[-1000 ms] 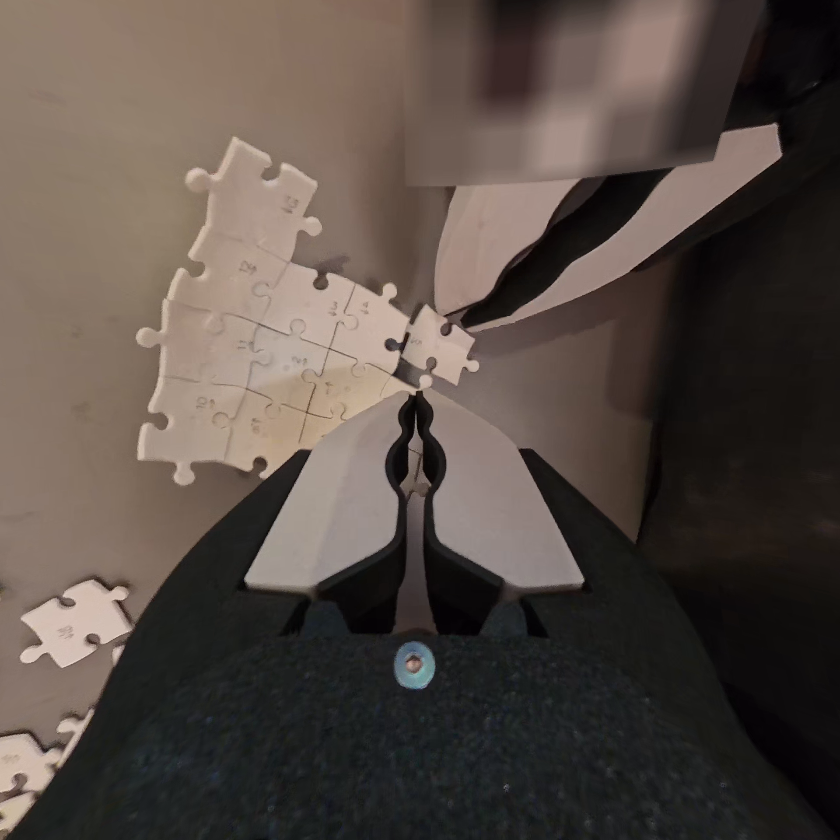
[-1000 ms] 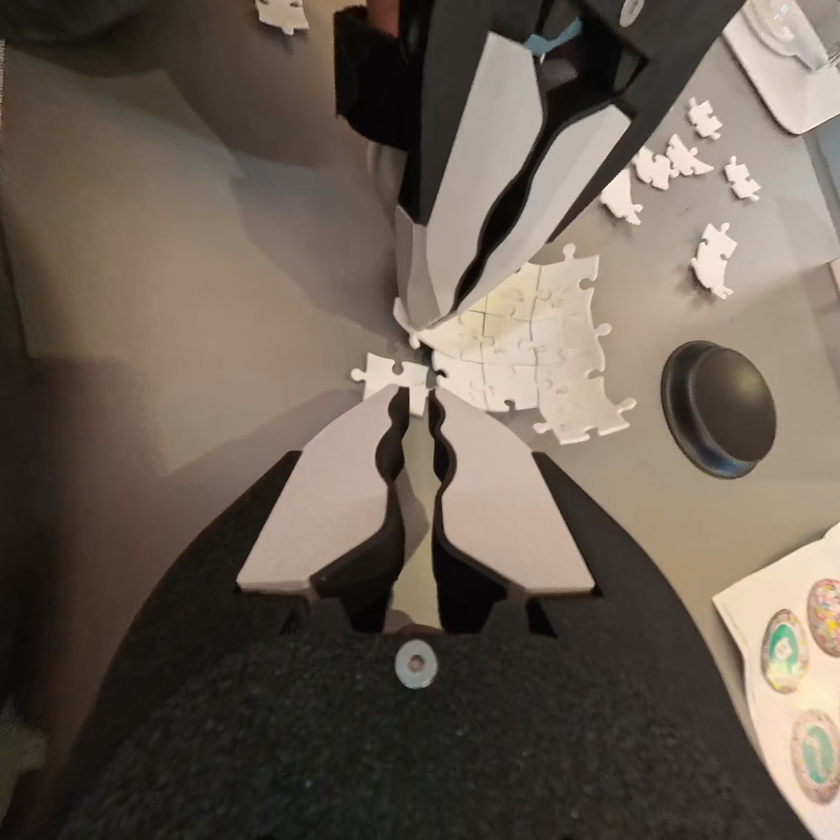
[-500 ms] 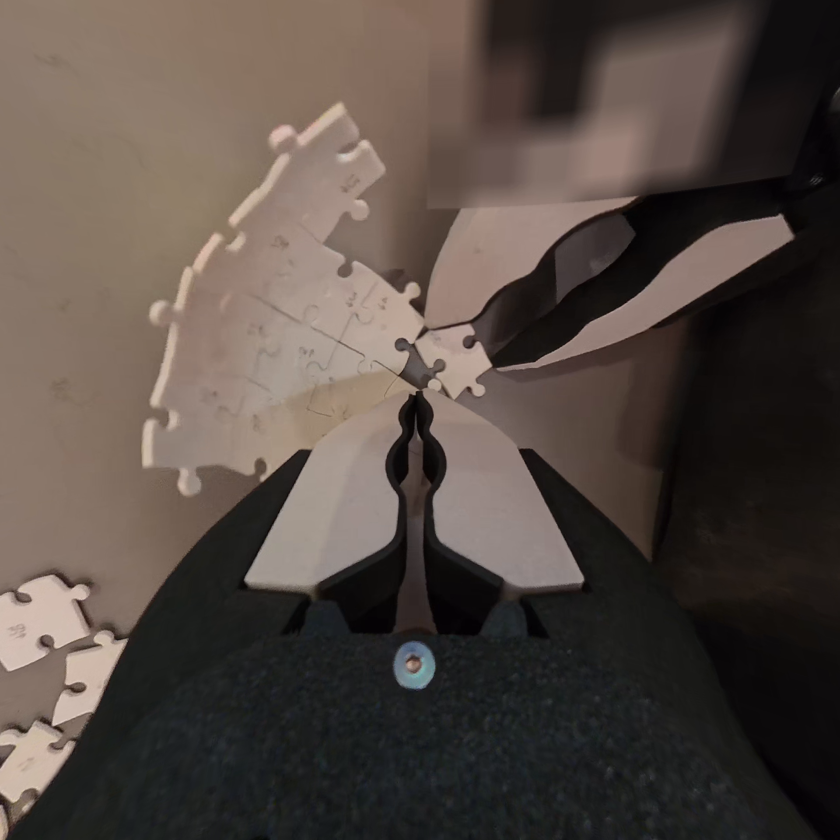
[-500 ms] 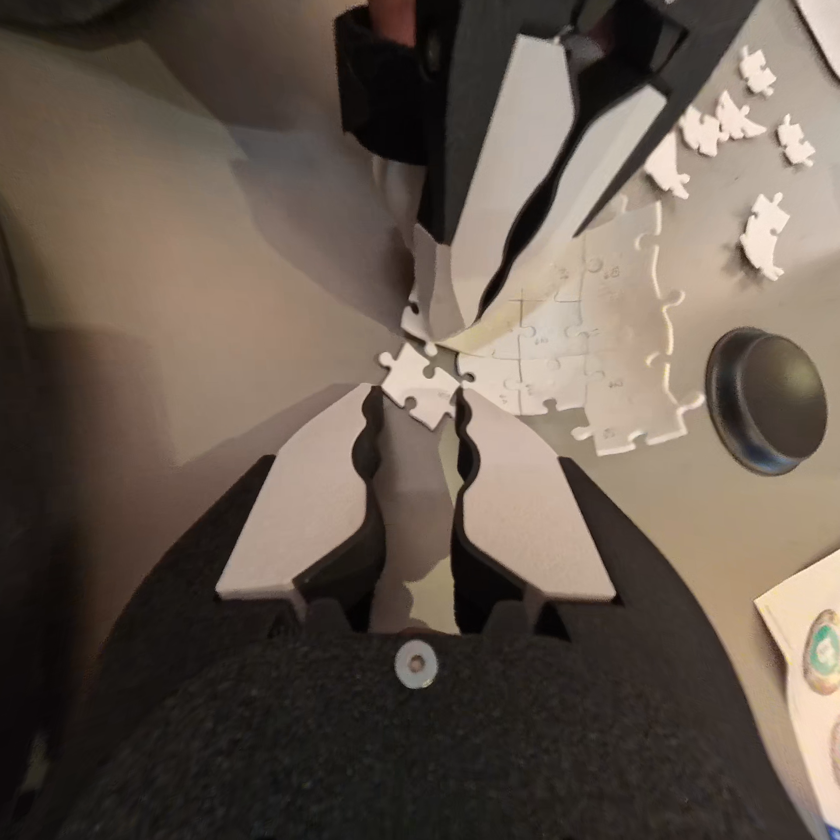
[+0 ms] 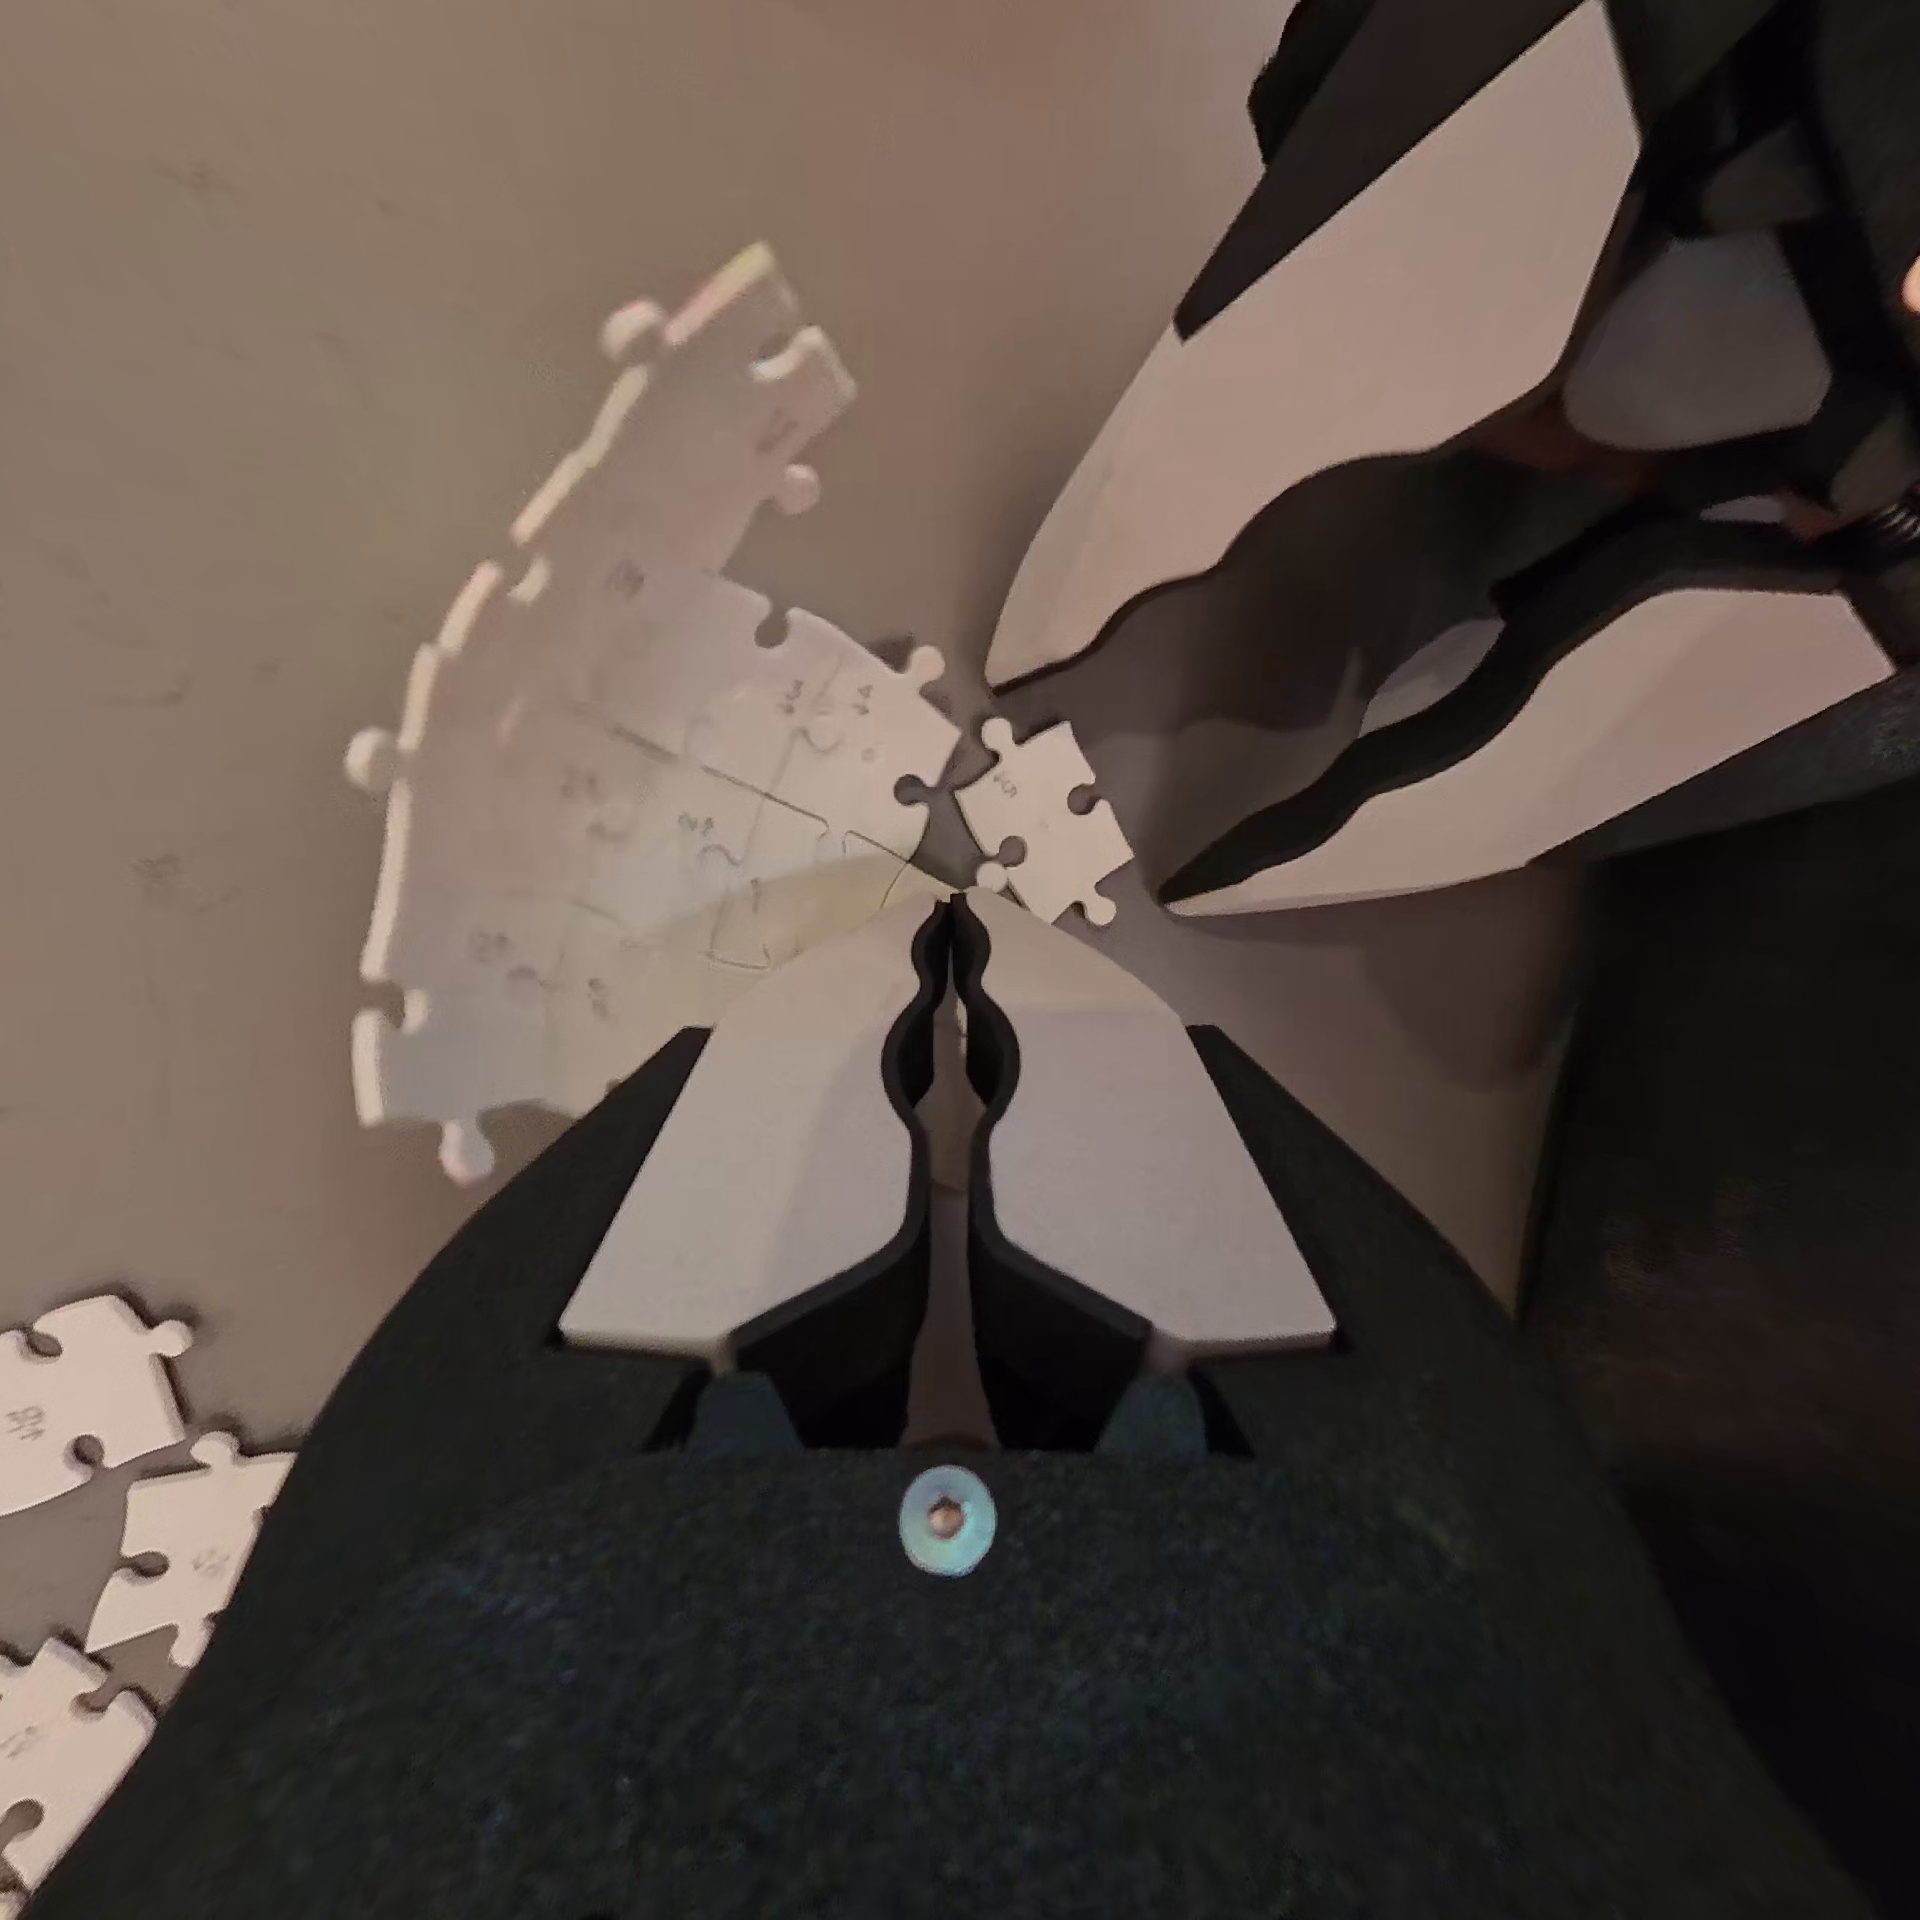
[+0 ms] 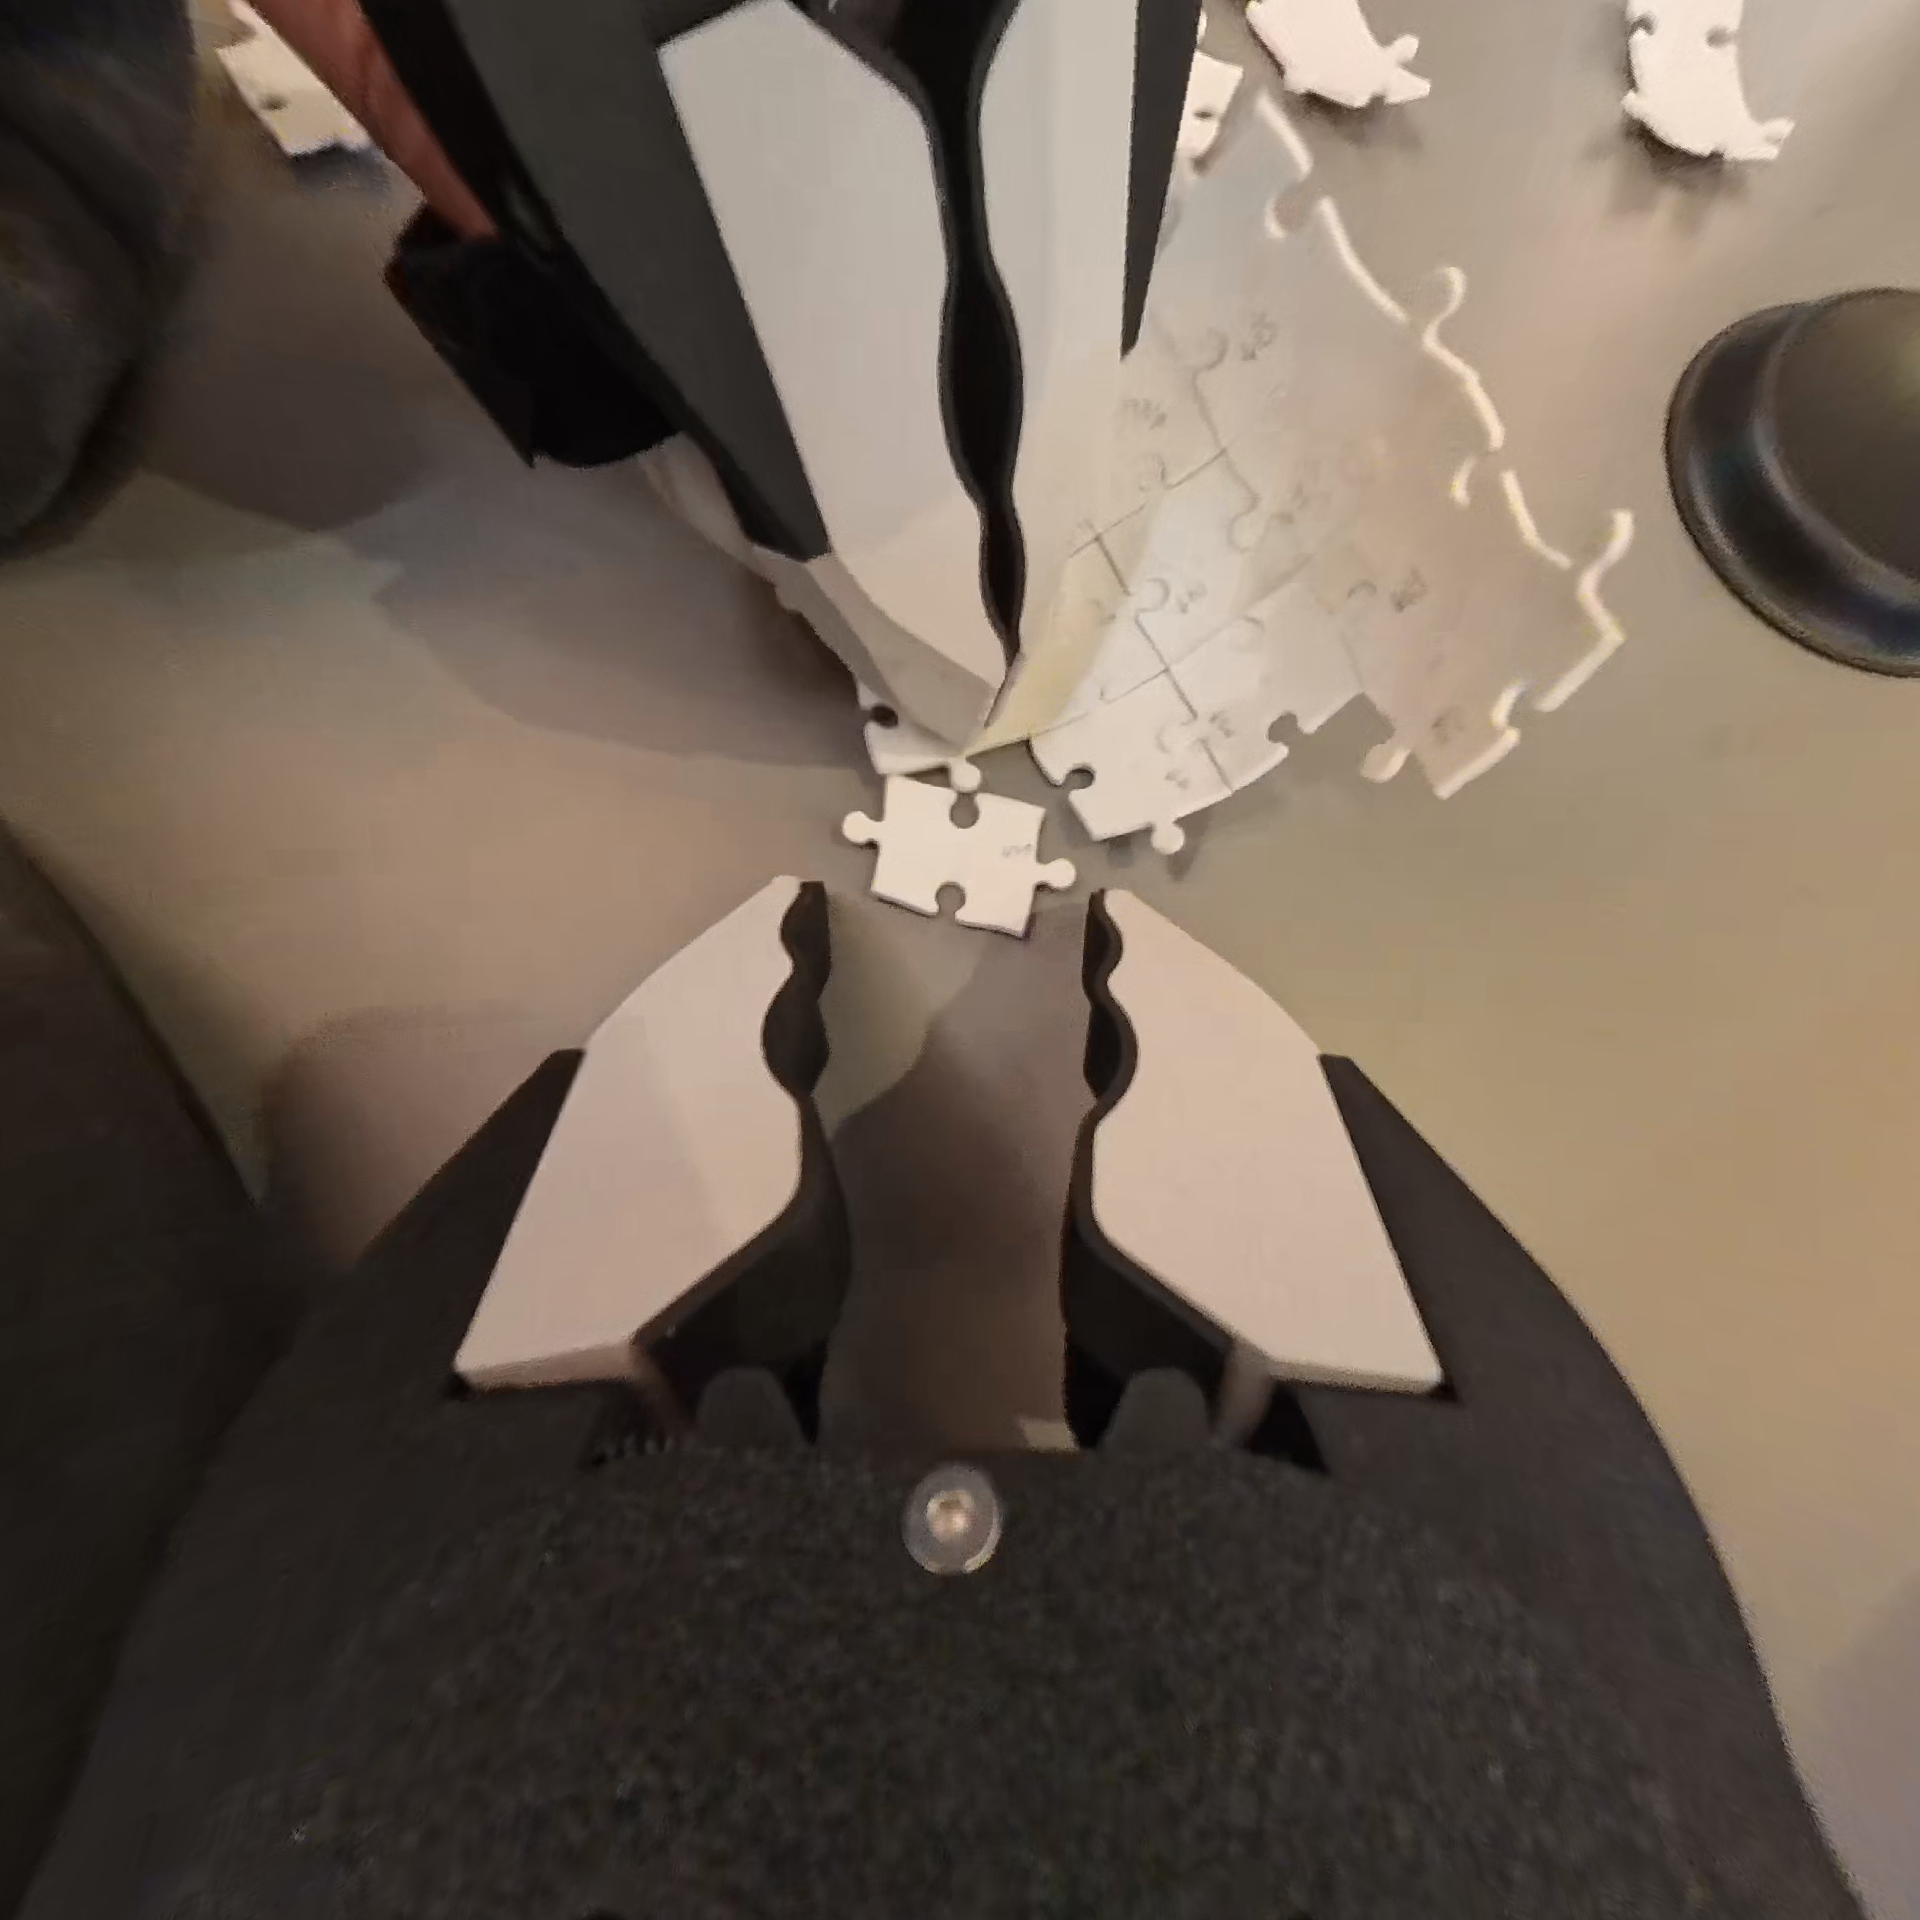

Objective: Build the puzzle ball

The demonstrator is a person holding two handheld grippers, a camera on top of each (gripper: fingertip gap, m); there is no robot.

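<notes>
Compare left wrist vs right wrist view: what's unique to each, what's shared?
Left wrist only: loose puzzle pieces at its lower left corner. Right wrist only: a black dome-shaped knob on the table at right, and more loose pieces along the top edge. Both: the joined curved puzzle section clamped by the left gripper, the single piece beside it, and the open right gripper.

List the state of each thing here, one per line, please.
Left tool: shut on the joined puzzle section's edge.
Right tool: open, empty.
Joined puzzle section: curved, tilted up off the table.
Single puzzle piece: loose, not joined.
Spare pieces: loose on the table.
</notes>
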